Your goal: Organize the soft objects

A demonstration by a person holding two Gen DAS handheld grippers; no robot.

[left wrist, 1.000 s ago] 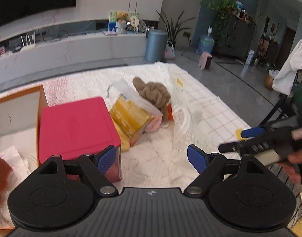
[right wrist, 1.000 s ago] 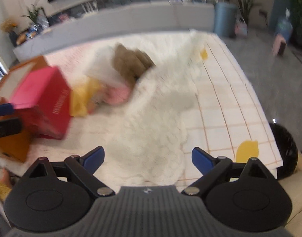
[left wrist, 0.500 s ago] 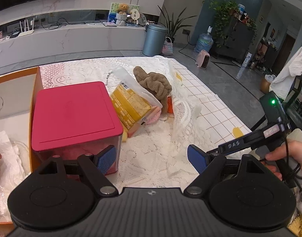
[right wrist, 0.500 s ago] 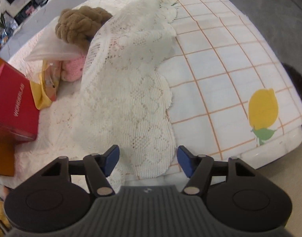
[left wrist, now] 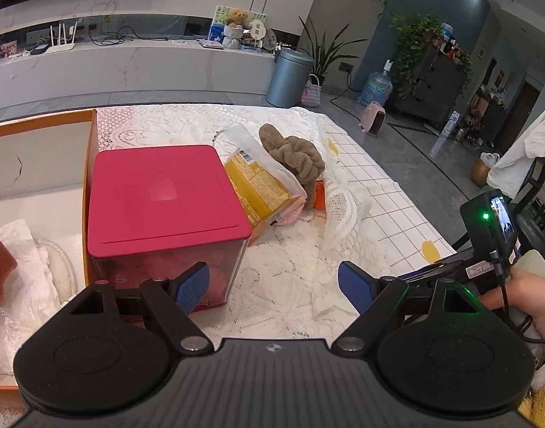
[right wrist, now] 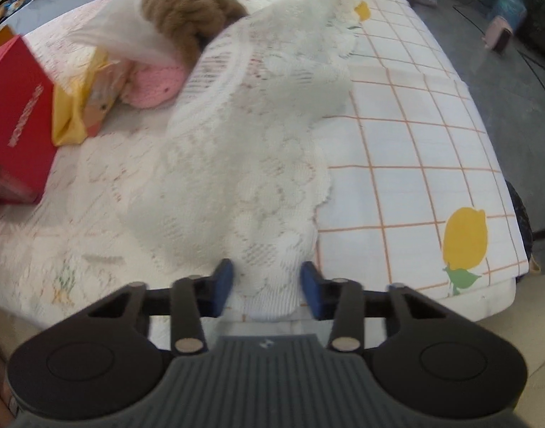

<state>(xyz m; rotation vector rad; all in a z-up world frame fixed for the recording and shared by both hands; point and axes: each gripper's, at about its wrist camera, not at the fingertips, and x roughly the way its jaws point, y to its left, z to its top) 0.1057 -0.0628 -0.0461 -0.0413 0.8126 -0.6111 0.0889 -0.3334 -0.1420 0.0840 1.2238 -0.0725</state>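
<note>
Lowered since a second ago, the right gripper [right wrist: 267, 287] has been closing, narrow about the lace cloth's [right wrist: 258, 164] tip, not yet clamped; lifting seems next.

Soft things heaped mid-tabletop [left wrist: 390, 192]

The lidded box [left wrist: 161, 192] stands left of the snack bag [left wrist: 261, 185]; the knitted bundle [left wrist: 297, 157] lies behind, the lace cloth [right wrist: 251, 149] right.

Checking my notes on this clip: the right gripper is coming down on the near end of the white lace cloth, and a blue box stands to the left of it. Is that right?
Not quite: the box is red, not blue, as the right wrist view shows. The rest holds: the right gripper, its jaws just closing, has the near end of the lace cloth between them.
</note>
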